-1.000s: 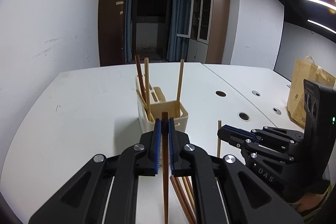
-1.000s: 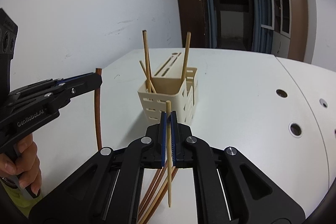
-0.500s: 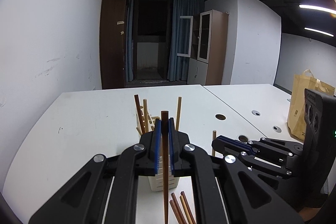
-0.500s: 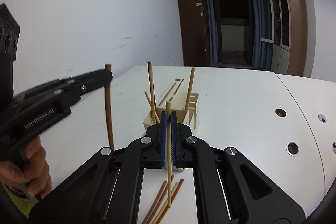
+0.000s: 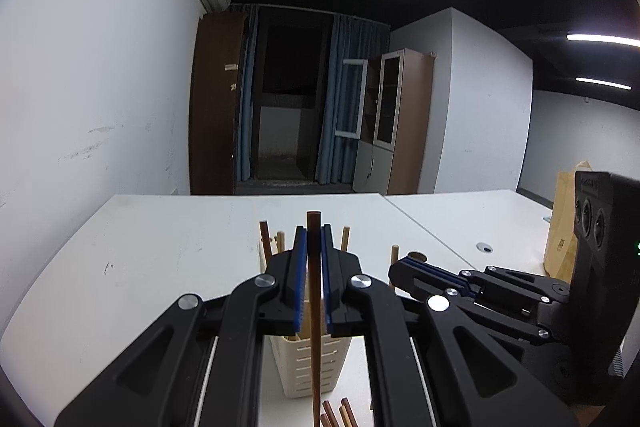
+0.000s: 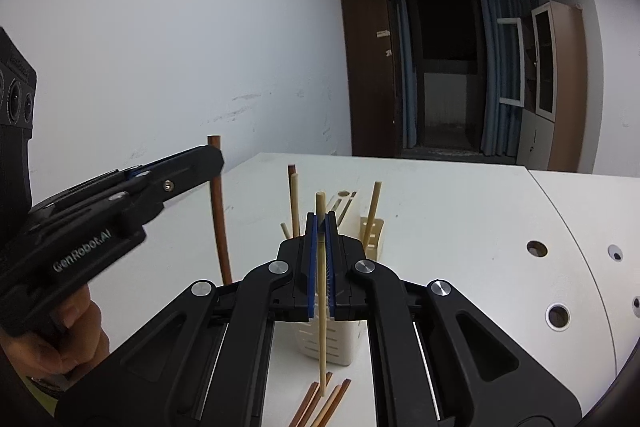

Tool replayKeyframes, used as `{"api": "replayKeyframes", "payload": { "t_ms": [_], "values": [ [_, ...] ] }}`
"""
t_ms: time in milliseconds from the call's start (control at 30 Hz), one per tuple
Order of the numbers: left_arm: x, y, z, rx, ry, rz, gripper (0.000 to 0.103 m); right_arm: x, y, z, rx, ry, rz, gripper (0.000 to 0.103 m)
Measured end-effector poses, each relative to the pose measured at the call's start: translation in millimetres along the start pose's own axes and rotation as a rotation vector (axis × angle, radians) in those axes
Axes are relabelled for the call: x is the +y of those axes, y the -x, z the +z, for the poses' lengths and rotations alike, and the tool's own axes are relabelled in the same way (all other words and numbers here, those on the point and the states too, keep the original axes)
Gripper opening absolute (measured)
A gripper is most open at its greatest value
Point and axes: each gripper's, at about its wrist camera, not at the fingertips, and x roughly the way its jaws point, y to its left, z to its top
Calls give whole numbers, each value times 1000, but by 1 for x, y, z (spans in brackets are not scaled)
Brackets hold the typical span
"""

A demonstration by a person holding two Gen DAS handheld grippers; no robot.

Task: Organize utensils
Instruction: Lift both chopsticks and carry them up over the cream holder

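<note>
"genrobot.ai" on left tool (image 6: 216,157)

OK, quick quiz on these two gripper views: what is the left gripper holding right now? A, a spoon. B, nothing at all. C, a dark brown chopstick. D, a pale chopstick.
C: the left gripper is shut on a dark brown chopstick held upright, while the pale chopstick is in the right gripper.

Both grippers are matte black plastic with blue ribbed pads lining the jaws and round silver screws at the linkage pivots. The left gripper (image 6: 218,157) carries white "GenRobot.AI" lettering on its side. The right gripper (image 5: 394,269) has a boxy black housing behind it with three round recesses.
</note>
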Motion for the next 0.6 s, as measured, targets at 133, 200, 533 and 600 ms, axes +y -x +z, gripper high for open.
{"api": "replayKeyframes", "payload": {
  "t_ms": [133, 200, 533, 600],
  "values": [
    [1, 9, 5, -55, 11, 10, 7, -6, 4, 6, -41, -2, 19, 3],
    [0, 14, 7, -86, 9, 14, 7, -6, 5, 9, -58, 6, 26, 3],
    [0, 25, 16, -189, 11, 9, 7, -16, 3, 13, -154, -5, 56, 3],
    [2, 30, 18, -241, 32, 22, 7, -17, 3, 14, -187, -7, 66, 3]
  ]
}}
